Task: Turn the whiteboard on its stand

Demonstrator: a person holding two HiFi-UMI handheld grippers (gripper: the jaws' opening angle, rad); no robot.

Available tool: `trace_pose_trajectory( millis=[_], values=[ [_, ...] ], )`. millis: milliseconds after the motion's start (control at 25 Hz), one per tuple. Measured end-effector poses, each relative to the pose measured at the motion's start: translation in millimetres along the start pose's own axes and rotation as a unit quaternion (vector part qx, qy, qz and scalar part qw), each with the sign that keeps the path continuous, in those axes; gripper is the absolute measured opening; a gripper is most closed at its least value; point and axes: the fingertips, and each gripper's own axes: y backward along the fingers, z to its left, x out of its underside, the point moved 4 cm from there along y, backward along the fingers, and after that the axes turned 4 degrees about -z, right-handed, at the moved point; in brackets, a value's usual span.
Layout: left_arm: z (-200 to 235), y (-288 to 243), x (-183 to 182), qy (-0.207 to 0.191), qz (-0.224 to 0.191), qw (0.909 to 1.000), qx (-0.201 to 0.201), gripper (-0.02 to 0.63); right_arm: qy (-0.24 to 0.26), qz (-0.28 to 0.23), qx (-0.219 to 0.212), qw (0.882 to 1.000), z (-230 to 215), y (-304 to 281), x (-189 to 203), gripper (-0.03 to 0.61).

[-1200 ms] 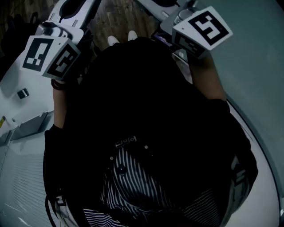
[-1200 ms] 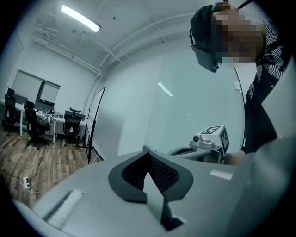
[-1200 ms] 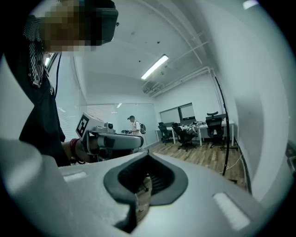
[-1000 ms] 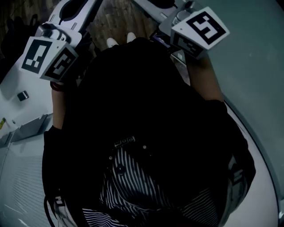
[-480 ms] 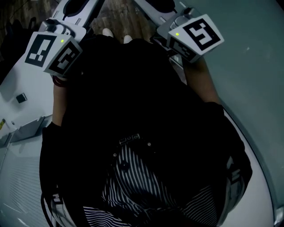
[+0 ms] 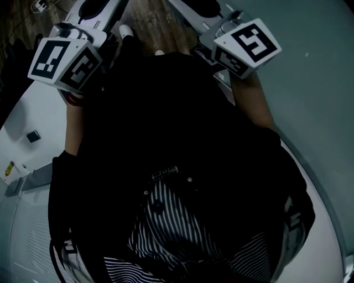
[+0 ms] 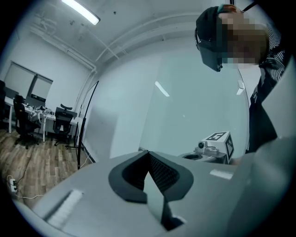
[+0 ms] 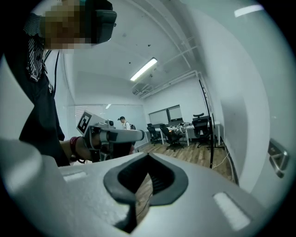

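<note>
left claw (image 7: 150,171) and right claw (image 8: 147,173) are both clenched on nothing, held out about level ahead of the person. the whiteboard (image 7: 194,92) stands upright on the right side — its broad face runs close alongside the right claw, so that hand looks nearer. no container shows.

black office chairs (image 7: 21,121) stand on a wooden floor (image 7: 32,162) beside white benches (image 7: 37,112) near the far wall. a strip light (image 7: 81,10) glows on the ceiling. a person in a cap (image 8: 122,121) stands far off near more chairs (image 8: 172,134).
</note>
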Motion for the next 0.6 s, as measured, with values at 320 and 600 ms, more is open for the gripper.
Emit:
trace_pose_trajectory(
  millis=[320,600],
  values=[
    [69.5,-36.8,-8.5,0.016,0.030,0.9989,0.032,0.003,-0.010,0.012,0.014,1.000,-53.7,-66.5,-18.3,0.000],
    [132.4,-42.7,-34.6,0.022,0.016,0.9990,0.037,0.003,-0.006,0.014,0.031,0.999,-73.8,-119.2,-35.7,0.000]
  ],
)
